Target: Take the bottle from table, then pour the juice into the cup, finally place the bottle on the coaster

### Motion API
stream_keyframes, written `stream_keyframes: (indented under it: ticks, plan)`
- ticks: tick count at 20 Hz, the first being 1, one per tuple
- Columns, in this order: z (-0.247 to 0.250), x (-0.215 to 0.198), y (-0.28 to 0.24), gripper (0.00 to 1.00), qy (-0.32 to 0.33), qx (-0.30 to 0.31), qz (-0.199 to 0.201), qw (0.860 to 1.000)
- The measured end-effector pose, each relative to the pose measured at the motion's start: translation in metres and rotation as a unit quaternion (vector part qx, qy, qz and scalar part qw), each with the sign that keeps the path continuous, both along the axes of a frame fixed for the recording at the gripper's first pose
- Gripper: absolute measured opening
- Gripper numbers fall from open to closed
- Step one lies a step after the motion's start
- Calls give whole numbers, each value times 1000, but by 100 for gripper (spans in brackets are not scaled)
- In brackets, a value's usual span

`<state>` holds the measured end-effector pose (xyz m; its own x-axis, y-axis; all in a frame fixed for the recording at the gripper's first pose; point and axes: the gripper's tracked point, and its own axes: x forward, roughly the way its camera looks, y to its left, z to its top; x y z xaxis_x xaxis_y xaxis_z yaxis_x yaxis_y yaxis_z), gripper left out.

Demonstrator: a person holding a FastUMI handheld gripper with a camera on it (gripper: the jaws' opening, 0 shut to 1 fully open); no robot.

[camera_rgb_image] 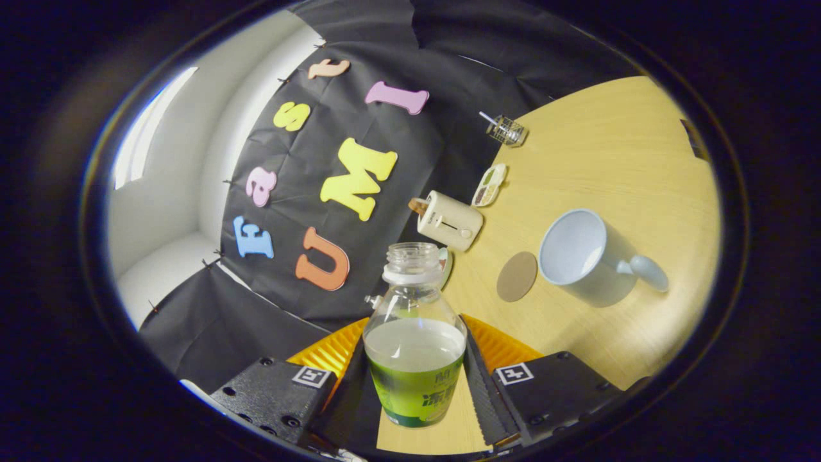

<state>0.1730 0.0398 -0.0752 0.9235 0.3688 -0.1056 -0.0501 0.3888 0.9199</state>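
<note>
The clear plastic bottle with a green label [415, 340] hides most of a small round green-rimmed object [444, 266] behind its neck; its kind cannot be told. The label print is too blurred to read. The bottle's base is cut off at the lower centre of the frame. The gripper [415, 385] finger pads [478, 378] are partly covered by the bottle sides they press on. The small wire basket [507, 130] and flat pale dish [489, 185], upper right, are too small to identify contents.

Open tabletop [616, 160] around cup [580, 253] and coaster [517, 276]; toaster [449, 221] and snack dish [490, 185] crowding the wall side.
</note>
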Motion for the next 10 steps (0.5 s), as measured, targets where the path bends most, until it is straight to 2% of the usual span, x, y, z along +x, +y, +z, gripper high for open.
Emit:
stream_keyframes:
  ticks: [4, 10]
  plan:
    - [-2, 9, 1, 78, 9, 96, 12, 995]
    - [6, 22, -4, 78, 11, 135, 3, 991]
